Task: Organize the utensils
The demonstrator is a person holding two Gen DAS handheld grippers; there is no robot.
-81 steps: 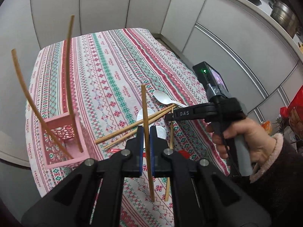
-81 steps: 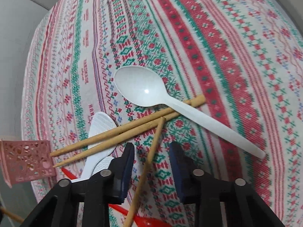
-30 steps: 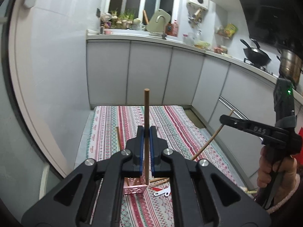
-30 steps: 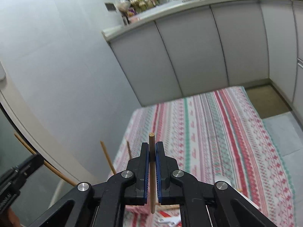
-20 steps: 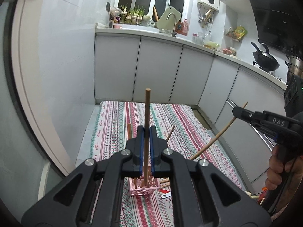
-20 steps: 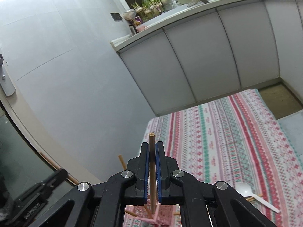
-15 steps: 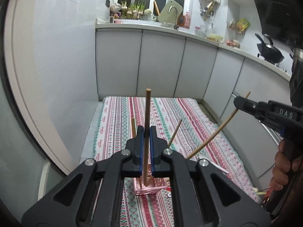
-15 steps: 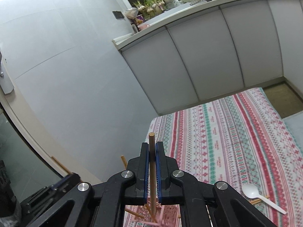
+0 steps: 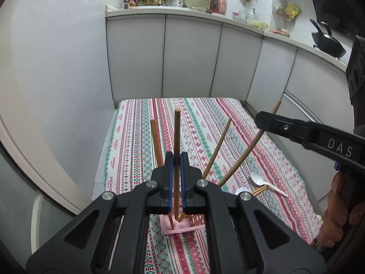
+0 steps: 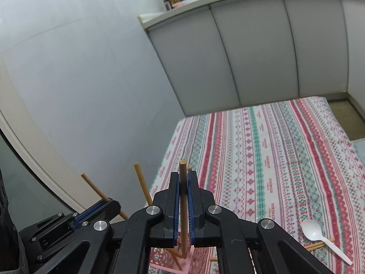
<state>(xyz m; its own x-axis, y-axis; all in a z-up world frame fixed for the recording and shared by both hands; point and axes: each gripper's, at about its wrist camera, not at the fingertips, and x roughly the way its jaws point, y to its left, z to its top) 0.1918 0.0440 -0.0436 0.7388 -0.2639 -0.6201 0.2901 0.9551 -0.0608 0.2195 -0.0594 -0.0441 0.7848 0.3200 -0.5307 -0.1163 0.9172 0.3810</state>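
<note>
The worktop (image 9: 141, 137) carries a pink basket (image 9: 182, 227) already holding two chopsticks. Each claw, left (image 9: 175, 159) and right (image 10: 183, 180), grips another chopstick upright over it. A white spoon (image 10: 319, 235) and more chopsticks (image 9: 259, 190) remain loose.

Surface: my table is wearing a striped patterned tablecloth (image 9: 146, 137).
Lying on it: pink basket (image 9: 182, 227), white spoon (image 10: 319, 235), loose chopsticks (image 9: 260, 190).

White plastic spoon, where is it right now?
The white plastic spoon lies on the striped tablecloth, low right in both wrist views, its handle resting across two loose chopsticks, right of the pink basket.
</note>
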